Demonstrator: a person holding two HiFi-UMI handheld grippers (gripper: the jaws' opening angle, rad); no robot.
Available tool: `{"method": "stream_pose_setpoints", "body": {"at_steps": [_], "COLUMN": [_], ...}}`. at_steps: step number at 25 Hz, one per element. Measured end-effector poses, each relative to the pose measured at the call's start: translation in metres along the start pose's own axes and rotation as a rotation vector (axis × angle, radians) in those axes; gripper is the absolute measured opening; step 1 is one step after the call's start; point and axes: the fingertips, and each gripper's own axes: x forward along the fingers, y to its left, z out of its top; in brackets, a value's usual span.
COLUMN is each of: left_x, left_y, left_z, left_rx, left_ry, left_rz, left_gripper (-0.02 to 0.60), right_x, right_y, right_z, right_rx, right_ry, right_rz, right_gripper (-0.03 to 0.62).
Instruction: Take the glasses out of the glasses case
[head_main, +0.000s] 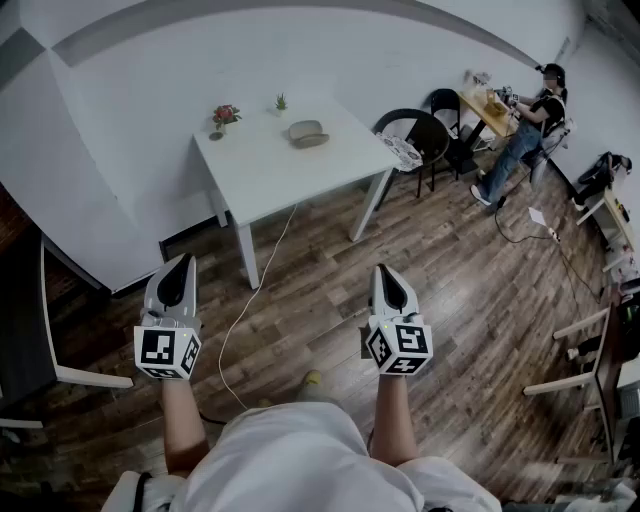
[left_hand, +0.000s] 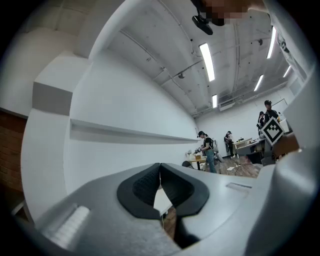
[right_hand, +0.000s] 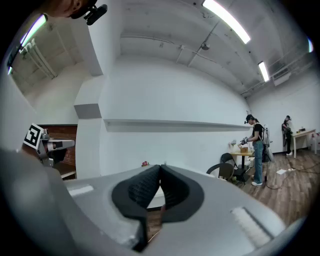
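The grey-beige oval glasses case lies on the white square bench, well ahead of both tongs and roughly between their lines. It appears closed. The glasses are not visible and are judged to be inside. Beyond the case, and to the left as seen from the tongs, stand a small pot of red flowers and a small green plant, both apart from the case.

The left tongs and the right tongs are held low over the wooden floor, side by side, pointing towards the bench. Each gripper view shows the ribbed black pads pressed together with nothing between them.

Step in hand: approach. No part of the task proper is done yet. Recommended procedure, as a judgement:

1. Step up to the bench, avoiding the white cable that trails across the floor between the two tongs.
2. Spread both tongs before reaching the case.
3. Steady the base of the case with one pair, and lift the lid at its seam with the other.
4. Keep both tongs clear of the two plants.
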Motion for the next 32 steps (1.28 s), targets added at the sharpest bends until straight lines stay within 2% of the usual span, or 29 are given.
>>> {"method": "stream_pose_setpoints", "body": {"at_steps": [17, 32], "left_x": [-0.008, -0.007], "left_y": [0.002, -0.002], "left_z": [-0.001, -0.001], "left_rx": [0.001, -0.01], "left_ry": [-0.008, 0.001], "left_rz": [-0.007, -0.02], "left_gripper": [0.011, 0.012], "right_x": [-0.003, -0.003], "right_y": [0.009, 0.013], "right_z": [0.0, 0.003], "right_rx": [0.03, 0.016], "right_ry": [-0.015, -0.024], "right_rz": [-0.002, 0.015], "right_gripper": [0.003, 0.003]}}
